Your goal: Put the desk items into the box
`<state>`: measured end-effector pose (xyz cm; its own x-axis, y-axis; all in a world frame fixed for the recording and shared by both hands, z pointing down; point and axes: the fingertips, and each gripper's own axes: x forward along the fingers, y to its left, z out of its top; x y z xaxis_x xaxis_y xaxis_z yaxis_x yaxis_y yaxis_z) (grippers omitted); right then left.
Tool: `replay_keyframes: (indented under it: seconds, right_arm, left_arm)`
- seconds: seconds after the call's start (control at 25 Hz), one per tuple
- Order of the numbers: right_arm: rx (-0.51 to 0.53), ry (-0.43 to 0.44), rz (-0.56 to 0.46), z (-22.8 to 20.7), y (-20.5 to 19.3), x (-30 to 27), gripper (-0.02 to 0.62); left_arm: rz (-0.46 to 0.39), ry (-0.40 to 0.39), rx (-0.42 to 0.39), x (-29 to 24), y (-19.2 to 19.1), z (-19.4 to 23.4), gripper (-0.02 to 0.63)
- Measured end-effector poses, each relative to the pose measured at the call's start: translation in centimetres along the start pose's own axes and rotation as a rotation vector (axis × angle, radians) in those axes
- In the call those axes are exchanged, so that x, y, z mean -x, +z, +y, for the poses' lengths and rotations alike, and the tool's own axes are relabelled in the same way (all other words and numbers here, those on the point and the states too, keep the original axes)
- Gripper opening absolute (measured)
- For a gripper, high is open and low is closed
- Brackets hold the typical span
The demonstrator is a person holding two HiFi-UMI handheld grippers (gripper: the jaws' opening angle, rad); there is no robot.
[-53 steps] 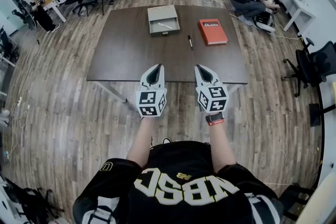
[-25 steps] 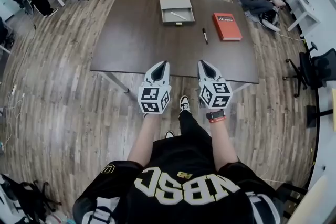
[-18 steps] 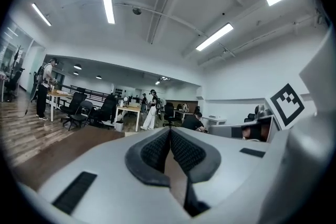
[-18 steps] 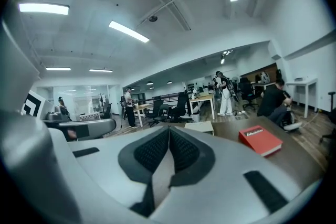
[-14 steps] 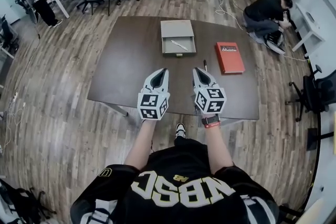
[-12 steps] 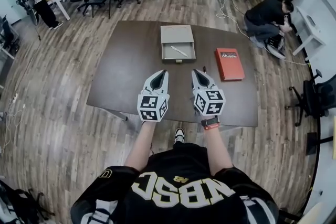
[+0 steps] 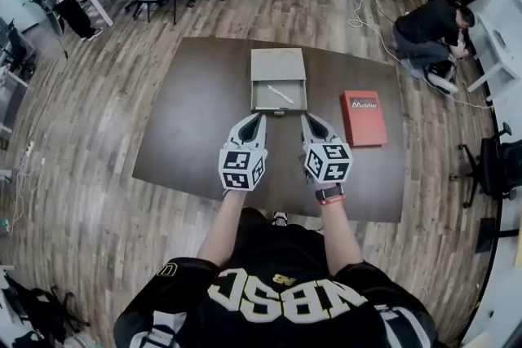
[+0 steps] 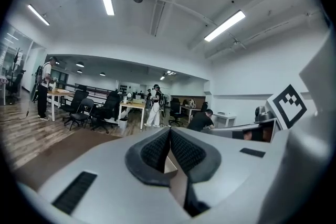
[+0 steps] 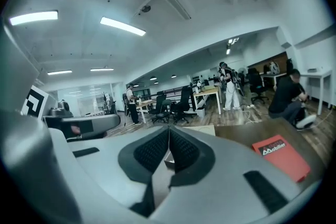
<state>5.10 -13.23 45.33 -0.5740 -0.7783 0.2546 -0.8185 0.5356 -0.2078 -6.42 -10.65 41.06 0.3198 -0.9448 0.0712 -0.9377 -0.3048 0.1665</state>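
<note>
Jaws are pressed together, empty, on both the left gripper (image 7: 259, 117) and right gripper (image 7: 305, 118), hovering over the table (image 7: 192, 122) near the open box (image 7: 278, 63); the red book (image 7: 364, 117) lies to the box's right.

The grey box (image 7: 278, 64) sits open at the far middle of the brown table (image 7: 196, 118), its lid laid back flat behind the tray. A slim white stick (image 7: 280, 94) (a pen, perhaps) lies slantwise inside. The red book (image 7: 364, 117) lies closed and flat to its right, apart.
</note>
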Motion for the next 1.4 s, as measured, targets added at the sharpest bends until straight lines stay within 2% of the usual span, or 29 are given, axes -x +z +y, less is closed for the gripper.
replay_keyframes:
  seconds: [0.28,0.44,0.84,1.04,1.4]
  right_arm:
    - [-0.051,-0.111,0.043,-3.7,-2.9,-2.5,0.011]
    - [-0.065,-0.174,0.111,-5.6,-5.9,-3.0,0.011]
    - [-0.079,-0.328,0.317,-10.6,-12.5,-2.7,0.029]
    - [-0.078,-0.335,0.405,-12.0,-15.1,-3.2,0.044]
    - [-0.088,-0.339,0.529,-14.5,-20.0,-3.6,0.097]
  left_arm:
    - [0.091,-0.104,-0.014,-4.9,-3.2,1.2,0.017]
    - [0.164,-0.198,-0.064,-7.3,-5.8,0.4,0.017]
    - [0.271,-0.399,-0.032,-11.7,-9.7,-3.9,0.017]
    - [0.315,-0.437,-0.028,-12.8,-11.0,-4.4,0.017]
    - [0.363,-0.442,-0.035,-14.4,-13.7,-4.5,0.017]
